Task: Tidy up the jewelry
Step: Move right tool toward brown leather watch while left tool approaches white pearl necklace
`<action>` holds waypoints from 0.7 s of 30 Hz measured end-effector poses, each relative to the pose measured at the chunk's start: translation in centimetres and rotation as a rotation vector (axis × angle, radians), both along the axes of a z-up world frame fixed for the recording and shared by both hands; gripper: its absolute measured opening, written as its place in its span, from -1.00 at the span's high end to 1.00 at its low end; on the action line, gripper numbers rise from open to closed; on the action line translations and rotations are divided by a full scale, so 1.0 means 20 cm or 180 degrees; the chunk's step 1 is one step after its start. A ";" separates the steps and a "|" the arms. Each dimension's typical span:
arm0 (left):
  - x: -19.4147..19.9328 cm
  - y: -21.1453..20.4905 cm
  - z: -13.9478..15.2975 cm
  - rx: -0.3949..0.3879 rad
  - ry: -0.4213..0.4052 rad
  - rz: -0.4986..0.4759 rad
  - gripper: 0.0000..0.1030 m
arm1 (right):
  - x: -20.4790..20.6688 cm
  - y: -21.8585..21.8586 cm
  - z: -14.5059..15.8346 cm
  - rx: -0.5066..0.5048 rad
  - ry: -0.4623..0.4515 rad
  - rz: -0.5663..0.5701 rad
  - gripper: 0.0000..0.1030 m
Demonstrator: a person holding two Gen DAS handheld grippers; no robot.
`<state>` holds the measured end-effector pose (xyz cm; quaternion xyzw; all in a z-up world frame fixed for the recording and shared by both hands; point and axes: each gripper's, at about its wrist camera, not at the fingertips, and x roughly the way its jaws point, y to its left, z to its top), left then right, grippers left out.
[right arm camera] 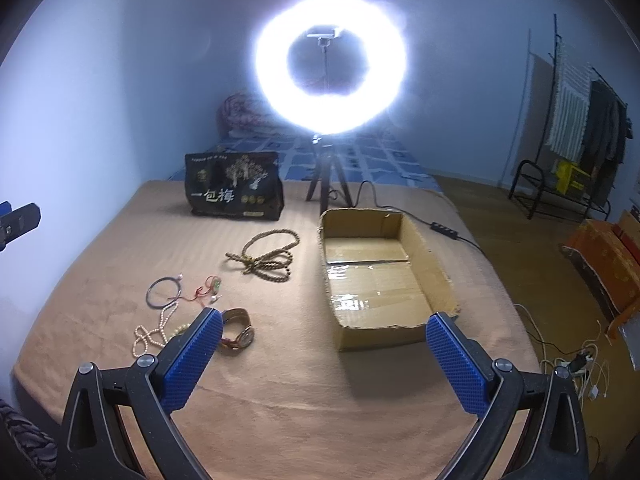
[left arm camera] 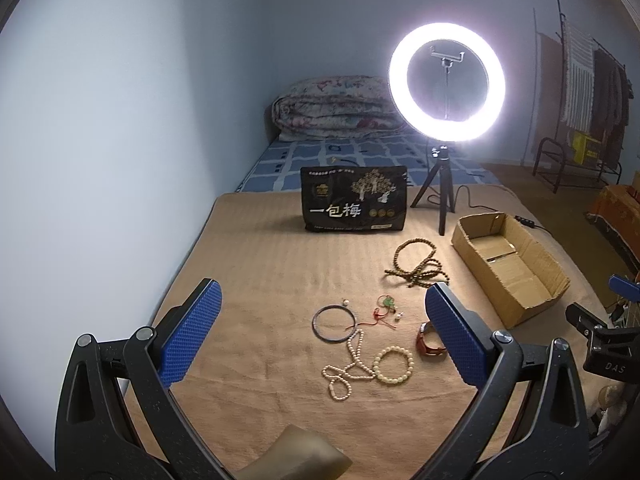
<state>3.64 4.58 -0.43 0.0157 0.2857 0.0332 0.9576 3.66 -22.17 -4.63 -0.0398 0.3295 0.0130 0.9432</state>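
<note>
Jewelry lies scattered on a tan plush blanket [left arm camera: 248, 280], all of it placed here relative to the open brown cardboard box [right arm camera: 380, 276] that sits on the same blanket. Left of the box, nearest its far end: a long strand of brown wooden beads [right arm camera: 266, 258], looped and knotted on itself. Further left: a thin dark metal bangle [left arm camera: 334, 324], with a red cord carrying a small green charm [left arm camera: 386, 308] just beside it. Left of the box's near end: a wristwatch with a reddish-brown strap [right arm camera: 238, 332], partly hidden behind a blue pad in both views. Beyond the watch, away from the box: a cream pearl-like necklace [left arm camera: 348, 368] touching a cream beaded bracelet [left arm camera: 394, 364]. Box interior shows only taped flaps. Behind the box: a lit ring light on a black tripod [left arm camera: 446, 80], and left of that a black snack bag with gold tree print [left arm camera: 354, 204], upright. Left gripper [left arm camera: 324, 332] hangs above the small pieces, jaws spread wide, grasping nothing. Right gripper [right arm camera: 324, 358] hangs over bare blanket by the box's near corner, jaws likewise spread and empty.
</note>
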 end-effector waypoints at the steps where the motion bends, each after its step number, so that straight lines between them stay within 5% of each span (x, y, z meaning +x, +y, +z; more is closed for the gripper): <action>1: 0.01 0.01 0.00 0.0006 0.0009 0.0006 -1.00 | 0.01 0.01 -0.01 -0.0009 0.0015 0.0017 -0.99; 16: 0.20 0.12 -0.18 -0.0047 0.0458 -0.0047 -1.00 | 0.24 0.11 -0.15 -0.0138 0.0233 0.0376 -0.88; 21: 0.25 0.11 -0.32 0.0005 0.0690 -0.0222 -0.75 | 0.32 0.16 -0.25 -0.0105 0.0464 0.0592 -0.72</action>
